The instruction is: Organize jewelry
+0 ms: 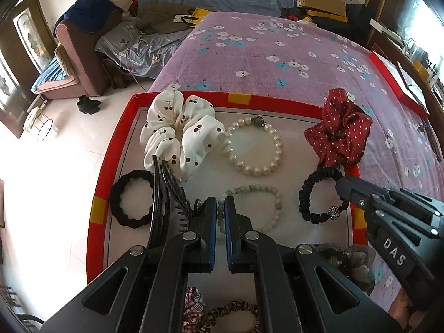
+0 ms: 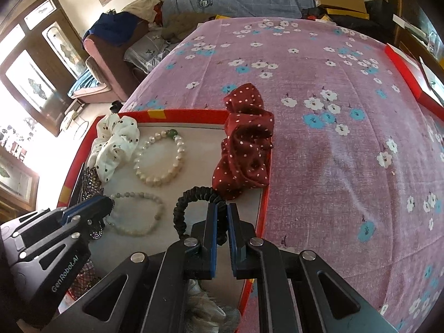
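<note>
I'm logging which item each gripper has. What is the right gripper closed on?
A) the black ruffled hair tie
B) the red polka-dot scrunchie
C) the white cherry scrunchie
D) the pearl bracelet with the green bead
A: the right gripper pinches the black ruffled hair tie between its blue pads, inside the red tray.

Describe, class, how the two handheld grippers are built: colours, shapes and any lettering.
The left gripper and the right gripper are matte black, with angular linkage arms, triangular cut-outs, silver round pivot bolts and blue pads lining the two flat fingers. The right's side reads "DAS" in white; the left's reads "GenRobot.AI". No cables or sleeves show.
</note>
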